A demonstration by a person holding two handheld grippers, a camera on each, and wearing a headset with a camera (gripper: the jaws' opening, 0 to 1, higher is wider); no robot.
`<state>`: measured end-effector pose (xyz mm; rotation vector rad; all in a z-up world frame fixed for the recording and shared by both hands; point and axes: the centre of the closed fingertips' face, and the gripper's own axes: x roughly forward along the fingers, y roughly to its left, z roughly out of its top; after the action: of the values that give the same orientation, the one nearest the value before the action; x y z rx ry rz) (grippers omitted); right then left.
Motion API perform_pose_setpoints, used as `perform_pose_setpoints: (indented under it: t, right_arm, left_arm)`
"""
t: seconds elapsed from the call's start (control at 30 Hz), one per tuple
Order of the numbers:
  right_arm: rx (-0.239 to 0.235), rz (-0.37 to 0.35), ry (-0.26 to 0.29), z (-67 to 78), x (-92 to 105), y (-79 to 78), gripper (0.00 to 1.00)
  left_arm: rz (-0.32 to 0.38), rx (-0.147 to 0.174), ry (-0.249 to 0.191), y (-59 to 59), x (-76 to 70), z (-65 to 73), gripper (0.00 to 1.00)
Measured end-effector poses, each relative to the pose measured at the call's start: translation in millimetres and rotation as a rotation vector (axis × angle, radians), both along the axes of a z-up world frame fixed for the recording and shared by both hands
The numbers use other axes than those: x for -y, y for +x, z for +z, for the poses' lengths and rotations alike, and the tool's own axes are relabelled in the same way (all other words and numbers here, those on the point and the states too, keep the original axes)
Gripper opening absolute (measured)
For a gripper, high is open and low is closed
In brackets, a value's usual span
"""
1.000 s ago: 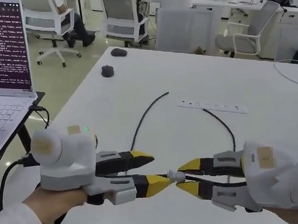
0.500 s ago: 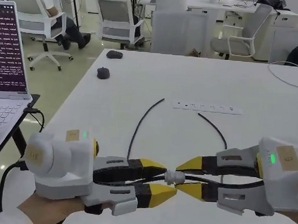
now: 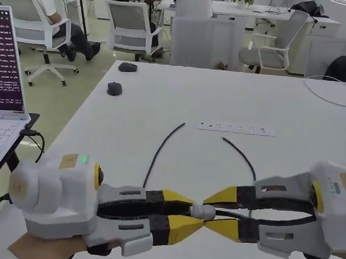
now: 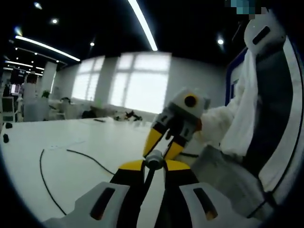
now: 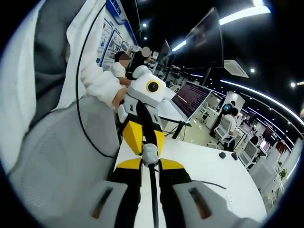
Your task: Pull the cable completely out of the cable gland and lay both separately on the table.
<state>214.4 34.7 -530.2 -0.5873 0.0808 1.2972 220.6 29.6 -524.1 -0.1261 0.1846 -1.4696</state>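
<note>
At the near edge of the table (image 3: pixel 162 106), the left claw (image 3: pixel 195 213) is clenched on the cable gland (image 3: pixel 202 210). The right claw (image 3: pixel 210 211) grasps its cable (image 3: pixel 261 215), tip against tip. Farther away lie two black wires (image 3: pixel 159 154), a power strip (image 3: pixel 229 128) and a mouse (image 3: pixel 114 89), all well apart from the claws.

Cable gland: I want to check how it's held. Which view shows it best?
The head view: the cable gland shows side-on, whole, between the tips of the left gripper and the right gripper. Each gripper view shows it end-on and small at its own tips, with the cable running back between the jaws.
</note>
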Motion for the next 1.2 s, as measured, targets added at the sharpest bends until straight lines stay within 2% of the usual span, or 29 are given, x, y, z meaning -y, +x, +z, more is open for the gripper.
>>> perform_pose_setpoints:
  t: [0.03, 0.07, 0.1, 0.13, 0.17, 0.2, 0.23, 0.27, 0.3, 0.33, 0.4, 0.5, 0.57, 0.73, 0.87, 0.97, 1.03, 1.07, 1.1, 1.2]
  right_arm:
    - [-0.004, 0.001, -0.001, -0.3, -0.4, -0.4, 0.11]
    - [-0.006, -0.001, -0.001, -0.5, -0.5, -0.4, 0.11]
    - [-0.02, 0.002, 0.003, -0.5, -1.3, -0.1, 0.12]
    - [-0.064, 0.002, 0.026, -0.3, -2.3, -2.9, 0.12]
    - [-0.105, -0.001, 0.057, 2.1, -2.6, -3.2, 0.12]
    - [-0.126, 0.006, 0.088, 5.6, -2.9, -4.0, 0.12]
    - [-0.165, 0.008, 0.123, 8.9, -2.2, -4.8, 0.13]
    - [-0.254, 0.01, 0.191, 15.0, -1.2, -7.0, 0.13]
    - [-0.303, 0.004, 0.219, 15.8, 0.9, -6.6, 0.14]
    - [-0.367, 0.01, 0.275, 20.8, 2.8, -8.1, 0.16]
    - [-0.464, 0.016, 0.336, 25.8, 6.1, -10.5, 0.2]
    - [-0.52, 0.044, 0.409, 35.2, 6.0, -15.0, 0.15]
    - [-0.549, 0.06, 0.441, 38.8, 5.1, -18.5, 0.13]
    - [-0.586, 0.058, 0.45, 32.3, 3.6, -19.3, 0.12]
    - [-0.611, 0.05, 0.472, 36.3, 1.6, -19.4, 0.12]
    - [-0.634, 0.036, 0.463, 35.7, 1.2, -19.1, 0.11]
    - [-0.626, 0.032, 0.463, 34.8, 0.8, -20.0, 0.11]
    - [-0.63, 0.034, 0.471, 35.1, 0.7, -20.4, 0.11]
    - [-0.634, 0.035, 0.475, 34.9, 1.0, -21.3, 0.1]
    - [-0.639, 0.022, 0.474, 28.7, -0.2, -21.0, 0.1]
  left_arm:
    - [-0.004, 0.008, 0.011, -0.7, 0.2, -0.2, 0.16]
    - [-0.007, 0.051, 0.041, -0.2, -0.5, -1.7, 0.16]
    - [-0.006, 0.078, 0.044, -1.4, -0.7, 0.0, 0.15]
    - [-0.008, 0.073, 0.043, -2.7, -1.0, 0.6, 0.15]
    - [-0.01, 0.043, 0.037, -2.6, -1.9, 2.1, 0.15]
    - [-0.016, 0.007, 0.019, -3.6, -2.0, 4.9, 0.15]
    - [-0.021, 0.004, 0.009, -2.9, -2.7, 7.2, 0.15]
    - [-0.028, 0.027, -0.004, -4.3, -3.0, 10.1, 0.15]
    - [-0.031, 0.036, -0.02, -5.5, -3.0, 13.4, 0.15]
    - [-0.041, 0.036, -0.037, -7.6, -3.1, 16.8, 0.15]
    - [-0.057, 0.04, -0.06, -10.7, -2.2, 21.0, 0.15]
    - [-0.065, 0.055, -0.068, -12.6, -1.3, 22.8, 0.15]
    - [-0.065, 0.07, -0.07, -12.9, -1.0, 23.7, 0.15]
    - [-0.069, 0.085, -0.1, -14.2, -2.6, 30.3, 0.15]
    - [-0.064, 0.084, -0.109, -13.0, -3.5, 32.0, 0.15]
    - [-0.062, 0.079, -0.107, -12.8, -3.3, 31.2, 0.15]
    - [-0.06, 0.055, -0.103, -12.4, -3.0, 30.3, 0.15]
    - [-0.065, 0.014, -0.109, -13.7, -3.1, 30.9, 0.15]
    - [-0.068, -0.014, -0.106, -14.2, -2.9, 30.2, 0.15]
    - [-0.07, -0.055, -0.078, -12.0, -2.2, 24.0, 0.15]
